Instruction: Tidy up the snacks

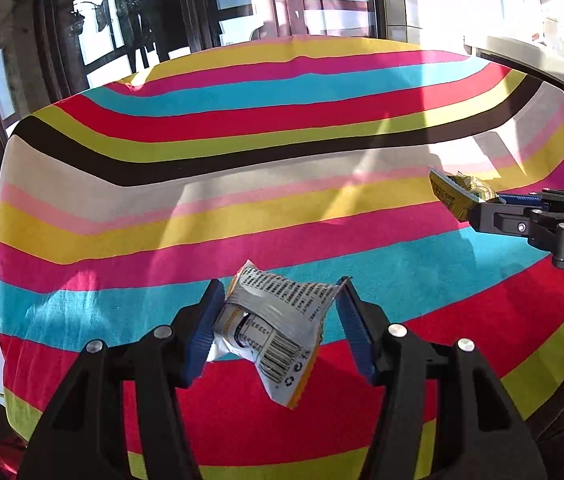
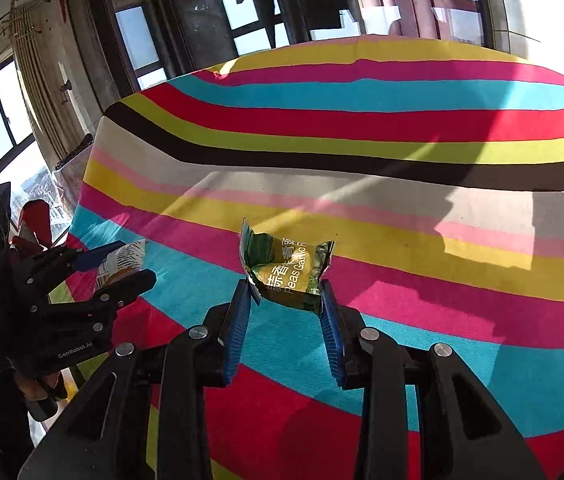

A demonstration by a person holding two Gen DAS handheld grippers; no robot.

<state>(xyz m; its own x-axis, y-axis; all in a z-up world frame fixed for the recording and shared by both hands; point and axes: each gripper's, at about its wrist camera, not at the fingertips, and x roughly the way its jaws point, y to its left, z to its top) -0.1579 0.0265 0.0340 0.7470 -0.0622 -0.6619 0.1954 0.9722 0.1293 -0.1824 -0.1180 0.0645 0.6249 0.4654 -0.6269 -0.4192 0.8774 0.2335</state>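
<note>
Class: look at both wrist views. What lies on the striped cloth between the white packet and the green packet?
Nothing: only bare striped cloth lies between the white packet, in the left tool, and the green packet, in the right tool. Both views show this.

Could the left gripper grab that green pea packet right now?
Probably not: the left gripper already holds a white snack packet, and the green pea packet is clamped in the right gripper.

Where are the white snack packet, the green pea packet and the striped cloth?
white snack packet [image 1: 270, 328], left wrist view, on its printed back near the barcode
green pea packet [image 2: 288, 268], right wrist view, on its yellow-green front
striped cloth [image 2: 402, 96], right wrist view, on a bare blue stripe
</note>
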